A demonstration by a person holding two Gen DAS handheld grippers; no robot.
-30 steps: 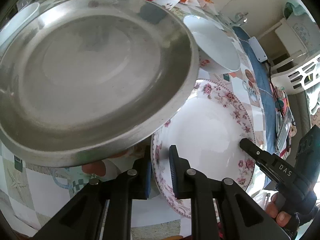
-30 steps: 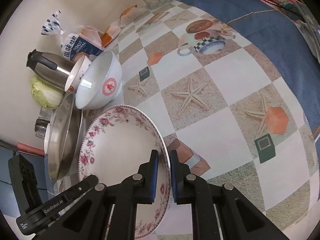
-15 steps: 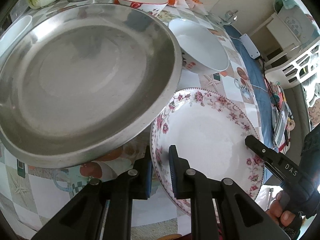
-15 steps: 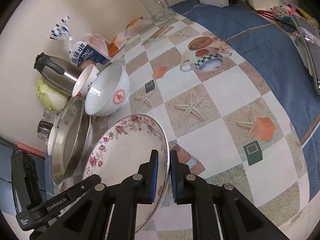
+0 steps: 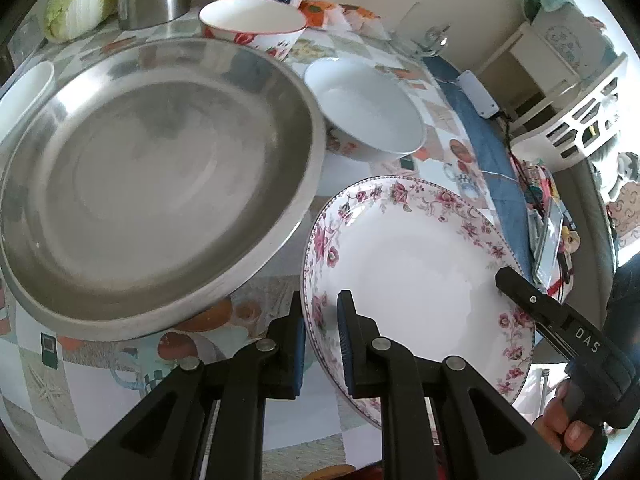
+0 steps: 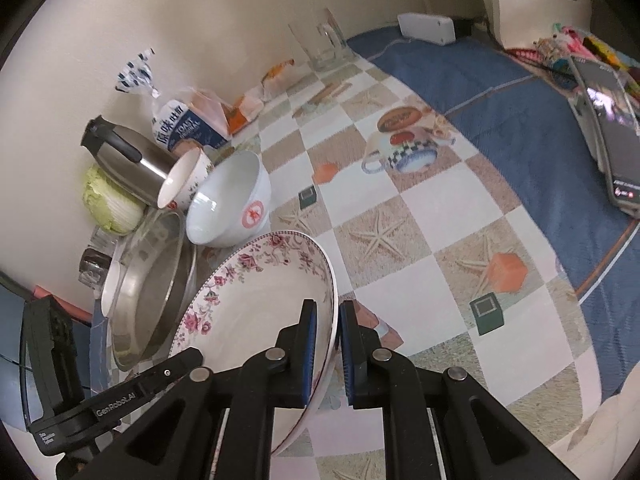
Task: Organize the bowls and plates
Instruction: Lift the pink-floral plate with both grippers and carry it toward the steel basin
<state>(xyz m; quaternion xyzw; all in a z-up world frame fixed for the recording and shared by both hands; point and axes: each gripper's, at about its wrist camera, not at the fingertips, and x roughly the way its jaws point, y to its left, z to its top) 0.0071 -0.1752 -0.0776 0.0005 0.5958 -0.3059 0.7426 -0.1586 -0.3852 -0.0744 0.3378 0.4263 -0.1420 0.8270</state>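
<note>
A white plate with a pink flower rim (image 5: 416, 272) hangs tilted above the checked tablecloth, held at two opposite edges. My left gripper (image 5: 322, 332) is shut on its left rim, and my right gripper (image 6: 325, 344) is shut on its right rim (image 6: 328, 300). A large steel plate (image 5: 160, 180) lies just left of it, apart from it. Behind stand a white bowl (image 5: 368, 116) and a smaller red-patterned bowl (image 5: 252, 24). In the right wrist view the steel plate (image 6: 148, 300) and the white bowl (image 6: 232, 200) sit left of the flower plate.
A steel kettle (image 6: 124, 160), a cabbage (image 6: 108, 200), a toast bag (image 6: 188, 128) and a glass mug (image 6: 324, 48) line the wall. A phone (image 6: 612, 136) lies on the blue cloth (image 6: 500, 92). A white dish (image 5: 24, 92) sits at the far left.
The flower plate has come up and out from under the steel plate's edge, with both grippers still clamped on it. The table has dropped farther away in both views.
</note>
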